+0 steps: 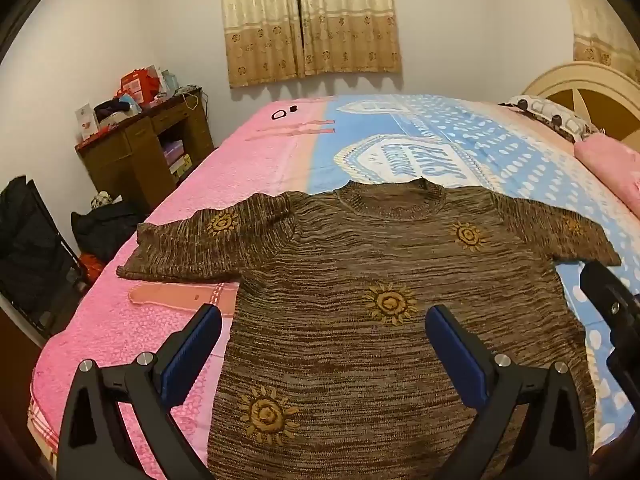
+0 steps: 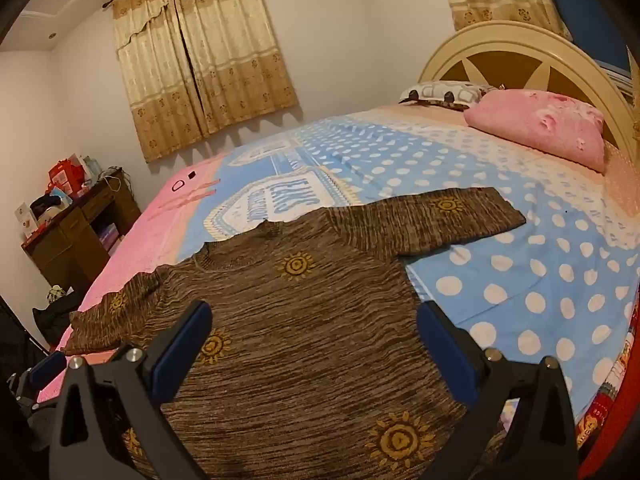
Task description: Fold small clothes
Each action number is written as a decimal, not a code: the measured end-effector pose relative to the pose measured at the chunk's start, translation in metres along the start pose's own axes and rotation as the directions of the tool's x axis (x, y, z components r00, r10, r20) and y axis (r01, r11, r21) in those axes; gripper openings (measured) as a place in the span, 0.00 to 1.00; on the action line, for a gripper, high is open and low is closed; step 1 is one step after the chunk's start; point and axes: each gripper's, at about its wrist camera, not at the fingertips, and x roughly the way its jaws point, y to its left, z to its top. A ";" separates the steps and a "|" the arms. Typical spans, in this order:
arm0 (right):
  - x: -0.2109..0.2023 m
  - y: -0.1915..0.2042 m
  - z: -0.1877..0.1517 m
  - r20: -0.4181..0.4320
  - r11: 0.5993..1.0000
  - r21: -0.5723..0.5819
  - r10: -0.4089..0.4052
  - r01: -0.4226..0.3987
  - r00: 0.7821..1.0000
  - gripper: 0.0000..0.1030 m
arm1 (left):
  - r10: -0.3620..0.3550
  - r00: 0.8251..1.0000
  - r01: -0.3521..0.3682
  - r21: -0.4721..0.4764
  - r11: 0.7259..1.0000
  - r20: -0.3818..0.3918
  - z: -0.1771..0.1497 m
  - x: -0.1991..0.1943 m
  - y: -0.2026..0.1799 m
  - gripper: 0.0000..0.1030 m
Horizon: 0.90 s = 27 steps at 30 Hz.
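Here the brown knitted sweater (image 1: pixel 360 280) is laid flat and face up on the bed (image 1: pixel 120 320), sleeves spread to either side, no fold yet made in it. Its hem is at the near edge of the bed, under the two grippers, and its neckline (image 1: pixel 390 200) is turned toward the far edge below the curtained window (image 1: pixel 308 20). The long axis of the body therefore runs from the near edge to the far edge, while the sleeves lie across it, one toward the foot-side corner over the pink part of the bedspread, the other (image 2: pixel 440 216) toward the headboard (image 2: pixel 520 52) over the blue dotted part.

The left gripper (image 1: pixel 323 324) is held above the lower left part of the body with its fingers wide apart and nothing between them. The right gripper (image 2: pixel 314 320) is held likewise above the lower right part, fingers spread, nothing clamped; its side is also seen at the right margin of the left wrist view.

The task is judged to be at its very start: the garment is spread and the first fold is not begun. A sleeve or a side edge would next have to be pinched and carried over toward the middle, with both layers kept smooth.
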 end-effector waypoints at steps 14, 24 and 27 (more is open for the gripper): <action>0.003 0.002 -0.002 -0.003 1.000 -0.020 -0.010 0.010 1.000 1.00 | -0.056 0.997 0.055 -0.029 0.998 -0.053 -0.006 0.006 0.000 0.99; 0.000 0.006 -0.002 -0.006 1.000 -0.027 -0.009 0.009 1.000 1.00 | -0.053 0.998 0.052 -0.020 0.998 -0.043 -0.007 0.005 0.006 0.99; 0.001 0.005 -0.004 -0.013 1.000 -0.026 -0.011 0.011 1.000 1.00 | -0.049 0.998 0.048 -0.019 0.999 -0.043 -0.007 0.004 0.005 0.99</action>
